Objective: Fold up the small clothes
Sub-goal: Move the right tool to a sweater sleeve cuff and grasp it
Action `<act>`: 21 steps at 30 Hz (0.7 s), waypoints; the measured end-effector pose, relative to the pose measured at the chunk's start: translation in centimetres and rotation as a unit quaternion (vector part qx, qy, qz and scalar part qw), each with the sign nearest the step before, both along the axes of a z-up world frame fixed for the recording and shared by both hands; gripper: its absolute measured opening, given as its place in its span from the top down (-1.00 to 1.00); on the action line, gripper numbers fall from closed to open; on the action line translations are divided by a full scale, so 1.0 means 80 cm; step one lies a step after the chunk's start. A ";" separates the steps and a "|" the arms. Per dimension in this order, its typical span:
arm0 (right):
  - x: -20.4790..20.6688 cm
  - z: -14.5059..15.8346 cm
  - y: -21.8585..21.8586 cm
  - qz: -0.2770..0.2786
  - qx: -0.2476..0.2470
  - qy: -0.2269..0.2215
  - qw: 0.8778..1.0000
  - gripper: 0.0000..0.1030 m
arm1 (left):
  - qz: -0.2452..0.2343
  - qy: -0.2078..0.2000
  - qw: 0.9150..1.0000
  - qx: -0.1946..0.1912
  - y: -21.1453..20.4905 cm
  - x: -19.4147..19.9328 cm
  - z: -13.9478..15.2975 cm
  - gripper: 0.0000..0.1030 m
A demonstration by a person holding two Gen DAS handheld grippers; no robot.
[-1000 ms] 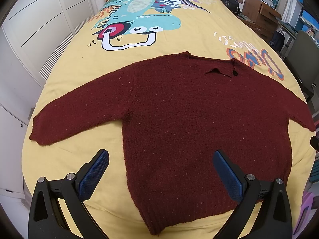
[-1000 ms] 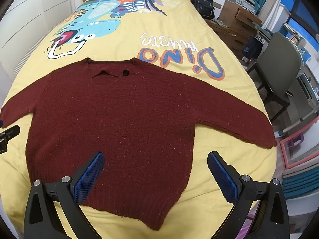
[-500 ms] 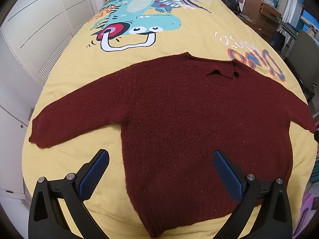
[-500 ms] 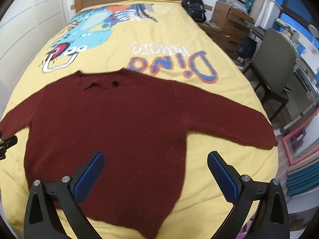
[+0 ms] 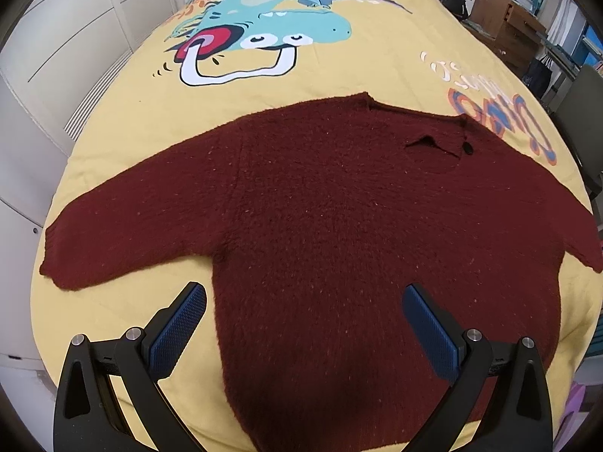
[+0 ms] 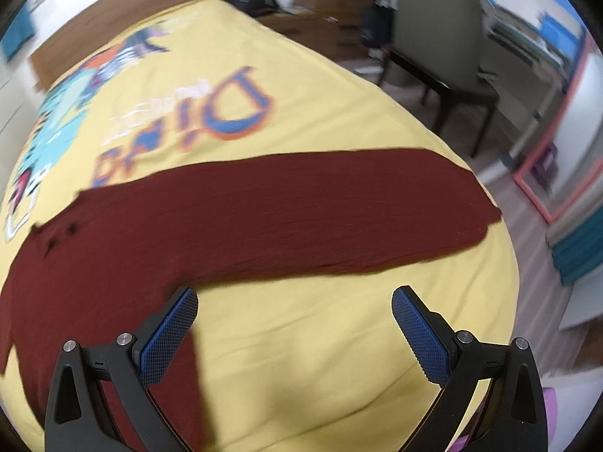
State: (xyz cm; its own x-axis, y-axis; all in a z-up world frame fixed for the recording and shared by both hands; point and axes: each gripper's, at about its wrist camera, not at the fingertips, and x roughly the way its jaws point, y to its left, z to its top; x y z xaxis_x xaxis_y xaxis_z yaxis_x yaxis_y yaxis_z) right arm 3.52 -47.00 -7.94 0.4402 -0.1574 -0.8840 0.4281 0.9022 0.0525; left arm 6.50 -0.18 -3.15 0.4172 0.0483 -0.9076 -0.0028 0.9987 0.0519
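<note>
left gripper point(image 5: 303, 312): my jaws spread wide, blue pads point(image 5: 177, 329) facing each other, nothing between them, view steady | right gripper point(image 6: 294, 318): my jaws equally wide apart, holding nothing, view blurred

Dark red knitted sweater point(image 5: 339, 226), flat and unfolded on the bed, both sleeves outspread.

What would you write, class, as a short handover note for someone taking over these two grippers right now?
Left gripper: open, empty, above the sweater's lower body.
Right gripper: open, empty, aimed near the right sleeve; view blurred.
Maroon sweater: flat on the yellow bedspread, both sleeves spread out, neckline toward the headboard.
Done: sweater laid out.
Left: every fold, probably sleeves first.
</note>
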 end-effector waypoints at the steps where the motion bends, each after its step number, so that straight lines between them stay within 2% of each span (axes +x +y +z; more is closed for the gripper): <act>1: 0.003 -0.008 -0.017 -0.015 0.003 0.006 1.000 -0.99 | 0.001 0.006 1.000 0.000 0.000 0.004 -0.004 -0.98; 7: 0.014 -0.062 -0.109 -0.092 0.037 0.028 0.995 -0.99 | 0.008 0.063 0.998 0.003 0.002 0.027 -0.044 -0.98; 11: 0.013 -0.095 -0.155 -0.150 0.065 0.042 0.986 -0.99 | 0.010 0.080 0.997 0.000 0.007 0.033 -0.062 -0.98; 17: 0.015 -0.128 -0.204 -0.204 0.129 0.026 0.970 -0.99 | 0.014 0.096 0.995 0.007 0.017 0.029 -0.070 -0.98; 18: 0.016 -0.129 -0.208 -0.209 0.131 0.023 0.969 -0.95 | 0.016 0.096 0.995 -0.006 0.016 0.032 -0.076 -0.98; 20: 0.020 -0.127 -0.213 -0.222 0.127 0.025 0.966 -0.76 | 0.020 0.100 0.995 -0.012 0.017 0.030 -0.080 -0.98; 21: 0.021 -0.125 -0.215 -0.228 0.125 0.029 0.965 -0.54 | 0.019 0.100 0.995 -0.013 0.020 0.028 -0.081 -0.98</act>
State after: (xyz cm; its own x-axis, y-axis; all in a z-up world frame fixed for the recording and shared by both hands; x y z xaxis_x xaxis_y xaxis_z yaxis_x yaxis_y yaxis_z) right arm 5.24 -64.18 -17.95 0.3242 -0.1027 -0.9404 0.7869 0.5810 0.2079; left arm 8.76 1.41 -9.60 0.2263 0.0350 -0.9734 -0.0328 0.9991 0.0283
